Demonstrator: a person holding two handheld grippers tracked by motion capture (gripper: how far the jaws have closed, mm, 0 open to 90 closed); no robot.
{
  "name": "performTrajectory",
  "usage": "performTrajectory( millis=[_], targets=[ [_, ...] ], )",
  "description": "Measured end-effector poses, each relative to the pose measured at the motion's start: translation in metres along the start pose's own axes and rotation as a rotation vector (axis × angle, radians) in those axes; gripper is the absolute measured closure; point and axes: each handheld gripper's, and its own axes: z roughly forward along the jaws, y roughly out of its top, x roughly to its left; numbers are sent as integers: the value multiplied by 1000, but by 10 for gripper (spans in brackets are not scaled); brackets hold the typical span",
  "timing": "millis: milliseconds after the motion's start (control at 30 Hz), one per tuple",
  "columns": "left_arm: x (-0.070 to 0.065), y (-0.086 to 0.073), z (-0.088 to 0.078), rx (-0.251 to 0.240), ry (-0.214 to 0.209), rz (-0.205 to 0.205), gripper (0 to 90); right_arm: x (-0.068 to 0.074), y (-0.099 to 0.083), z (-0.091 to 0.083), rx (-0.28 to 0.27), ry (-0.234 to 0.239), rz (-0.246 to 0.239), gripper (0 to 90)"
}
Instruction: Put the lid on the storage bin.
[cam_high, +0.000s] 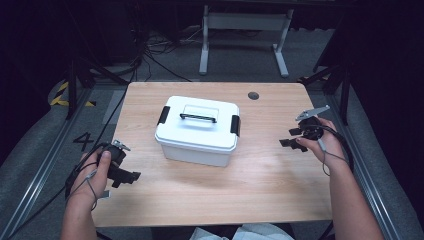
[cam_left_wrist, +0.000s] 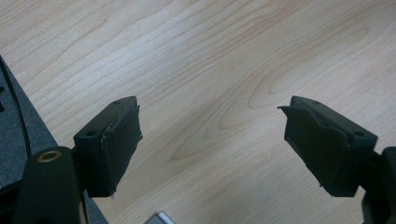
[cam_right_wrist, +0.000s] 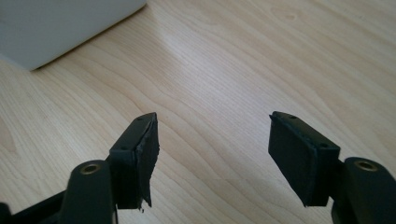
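A white lidded storage box (cam_high: 198, 131) with a black handle (cam_high: 198, 118) and black side latches stands in the middle of the wooden table (cam_high: 260, 185). My left gripper (cam_high: 131, 177) hovers at the table's left front, open, its jaws wide apart over bare wood (cam_left_wrist: 210, 121). My right gripper (cam_high: 291, 137) is held at the right side of the table, open as well, pointing toward the box. In the right gripper view nothing lies between its fingertips (cam_right_wrist: 212, 140), and a corner of the white box (cam_right_wrist: 56, 28) shows at the upper left.
A round grey cable grommet (cam_high: 253, 95) sits near the table's far edge. Beyond the table are a white desk frame (cam_high: 245, 35), cables on the floor and dark stands. The table's left edge (cam_left_wrist: 32, 126) lies close to my left gripper.
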Motion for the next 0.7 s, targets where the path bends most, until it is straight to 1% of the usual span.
performTrajectory(
  millis=[67, 100, 133, 200, 233, 300, 333, 367, 433, 500, 567, 633, 700],
  targets=[
    [1, 0, 0, -2, -2, -1, 191, 1, -1, 5, 14, -5, -1, 340],
    [1, 0, 0, -2, 0, -1, 191, 0, -2, 7, 16, -11, -9, 340],
    [2, 0, 0, -4, 2, -2, 191, 1, -3, 9, 19, -19, -6, 340],
    [1, 1, 1, 1, 7, -1, 191, 2, -5, 15, 34, -42, -19, 339],
    [1, 2, 2, 4, 8, 2, 191, 4, -7, 18, 51, -50, -30, 339],
    [0, 3, 2, 9, 7, 13, 191, 5, -9, 24, 84, -44, -48, 334],
    [-1, 4, 3, 7, -2, 7, 191, 5, -10, 26, 99, -39, -43, 327],
    [-1, 4, 3, 7, -2, 8, 190, 6, -12, 28, 121, -35, -8, 303],
    [-1, 5, 5, 16, -3, 21, 190, 6, -13, 31, 145, -45, 11, 293],
    [-2, 5, 7, 30, -9, 24, 190, 6, -14, 32, 154, -51, 13, 292],
    [-2, 5, 8, 34, -12, 26, 191, 7, -14, 32, 153, -47, 14, 292],
    [-2, 7, 8, 37, -11, 29, 191, 9, -15, 33, 178, -42, 20, 292],
    [-3, 8, 9, 35, -9, 34, 195, 9, -16, 34, 202, -52, 17, 292]
  ],
)
